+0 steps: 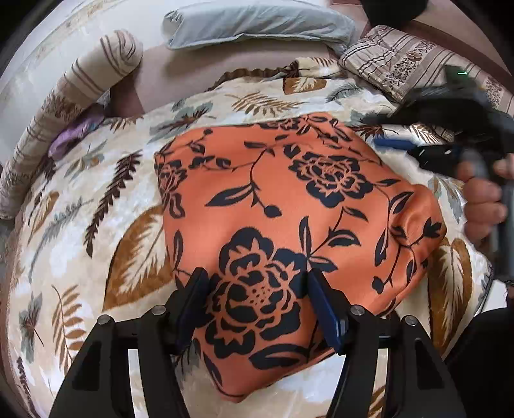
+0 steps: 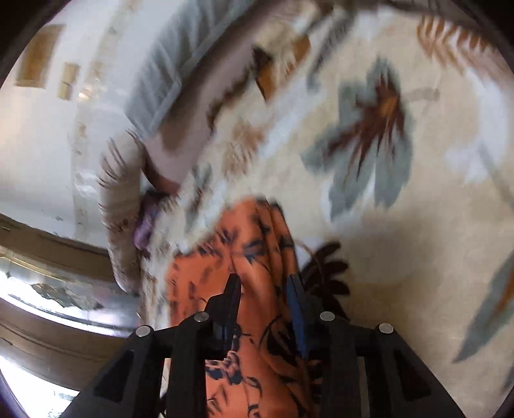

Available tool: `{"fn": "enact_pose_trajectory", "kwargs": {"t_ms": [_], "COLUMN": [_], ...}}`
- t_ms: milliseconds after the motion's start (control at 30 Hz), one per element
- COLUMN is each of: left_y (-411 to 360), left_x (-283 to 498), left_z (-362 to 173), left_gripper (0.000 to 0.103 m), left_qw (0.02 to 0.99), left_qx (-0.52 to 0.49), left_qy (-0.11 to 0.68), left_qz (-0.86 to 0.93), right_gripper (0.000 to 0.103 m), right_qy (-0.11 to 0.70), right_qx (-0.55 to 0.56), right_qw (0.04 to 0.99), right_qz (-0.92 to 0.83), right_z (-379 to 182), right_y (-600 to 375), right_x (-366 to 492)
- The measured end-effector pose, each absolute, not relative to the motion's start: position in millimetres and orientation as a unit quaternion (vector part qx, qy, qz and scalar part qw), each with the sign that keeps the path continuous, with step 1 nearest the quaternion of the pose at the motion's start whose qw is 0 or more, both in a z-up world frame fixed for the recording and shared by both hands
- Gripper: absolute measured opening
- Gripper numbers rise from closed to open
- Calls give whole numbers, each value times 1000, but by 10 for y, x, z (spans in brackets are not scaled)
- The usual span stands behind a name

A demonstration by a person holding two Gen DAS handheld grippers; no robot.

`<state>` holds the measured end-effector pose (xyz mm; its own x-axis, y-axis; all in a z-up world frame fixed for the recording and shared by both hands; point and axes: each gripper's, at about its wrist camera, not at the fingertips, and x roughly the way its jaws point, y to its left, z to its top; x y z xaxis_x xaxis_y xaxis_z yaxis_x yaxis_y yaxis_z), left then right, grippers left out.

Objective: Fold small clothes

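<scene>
Orange satin with a navy rose print, that's the garment (image 1: 289,205) we're working on, and it's lying folded in the middle of a cream blanket (image 1: 96,199) covered in brown and grey-blue leaves. Our left gripper (image 1: 255,302) sits over the near edge of the cloth with its fingers spread wide either side of a big rose; the cloth lies flat under them and nothing looks pinched. Our right gripper (image 2: 265,295) is out at the right side of the garment, and in its own blurry view a bunched ridge of the orange fabric (image 2: 257,257) runs up between its fingers, which are fairly close together. We honestly can't tell if the pads are pressing on it or just straddling it. From the left camera we can see the hand (image 1: 482,205) wrapped round that right tool's handle. Further back there's a grey-blue pillow (image 1: 257,25), a striped bolster (image 1: 80,93) on the left, something purple (image 1: 74,135) tucked beside it, and a striped patterned cushion (image 1: 411,67) far right.
</scene>
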<state>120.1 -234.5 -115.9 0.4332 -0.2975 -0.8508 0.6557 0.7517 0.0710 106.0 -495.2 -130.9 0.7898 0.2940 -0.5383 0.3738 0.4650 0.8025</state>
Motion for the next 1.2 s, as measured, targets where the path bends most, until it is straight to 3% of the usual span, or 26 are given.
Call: {"fn": "enact_pose_trajectory", "kwargs": {"t_ms": [167,400,700,933,1100,1200], "left_y": [-2260,-2139,-2082,-2446,-2670,-2611], "left_x": [1075,1029,1703,2420,2593,2536], "left_z": [-1313,-1273,-819,-969,-1416,-1493], "left_gripper": [68,70,70,70,71,71], "left_qw": [830,830,847,852,823,830], "left_qx": [227,205,147,149,190,178], "left_qy": [426,434,444,456,501,496], "left_qz": [-279,-284,-254,-209,-190,-183], "right_gripper": [33,29,31,31,30,30], "right_qy": [327,449,364,326,390,369], "right_qx": [481,414,436,489,538,575], "right_qw": [812,790,822,809,747,730], "right_qz": [37,47,39,-4,-27,-14], "right_z": [-1180,-1544,-1230,-1281,-1797,-1812], "right_y": [-4813,-4457,-4551,-4762,-4883,-4944], "right_x": [882,760,850,1260,1522,1468]}}
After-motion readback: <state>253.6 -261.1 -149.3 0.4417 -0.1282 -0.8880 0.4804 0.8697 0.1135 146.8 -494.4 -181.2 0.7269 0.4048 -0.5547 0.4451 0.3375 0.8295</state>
